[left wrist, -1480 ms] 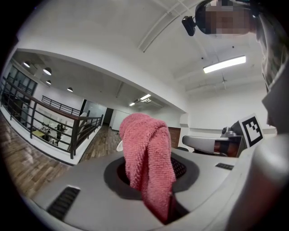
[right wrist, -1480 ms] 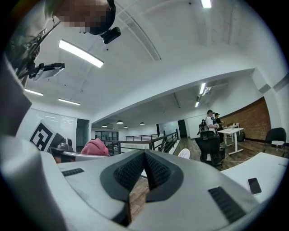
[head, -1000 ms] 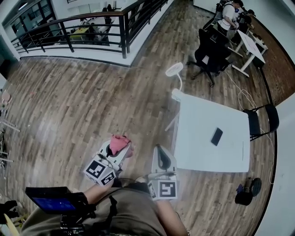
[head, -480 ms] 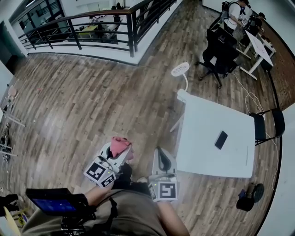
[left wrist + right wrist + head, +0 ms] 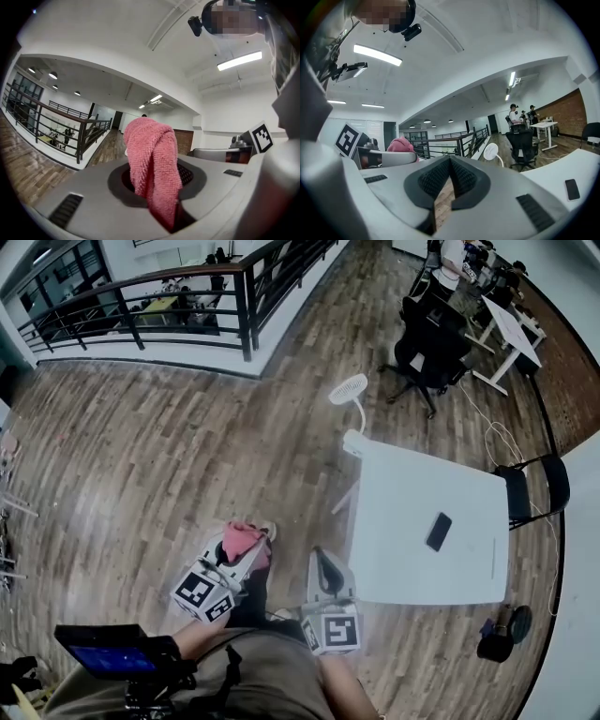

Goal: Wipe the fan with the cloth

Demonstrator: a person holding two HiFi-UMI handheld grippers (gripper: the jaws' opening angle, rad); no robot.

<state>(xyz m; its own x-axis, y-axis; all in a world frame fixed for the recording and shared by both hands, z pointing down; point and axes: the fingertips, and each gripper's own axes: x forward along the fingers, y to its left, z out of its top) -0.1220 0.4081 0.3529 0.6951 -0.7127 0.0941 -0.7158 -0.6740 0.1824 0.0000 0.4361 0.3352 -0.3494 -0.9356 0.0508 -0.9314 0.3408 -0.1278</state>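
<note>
While the white table fills the head view's right centre, the fan stands at its upper-left corner, well apart from both tools. The left gripper clamps the pink cloth, presumably carried for wiping. The right gripper is closed and empty.

- We see the pink terry cloth: rough looped nap, matt.
- Left gripper and right gripper: grey plastic shells, smooth, matt.
- Right gripper's black pads: ribbed, rubbery look.
- Brown plank floor: wood, glossy sheen.
- White rectangular table: smooth, matt top.
- White round fan: we read plastic grille.
</note>
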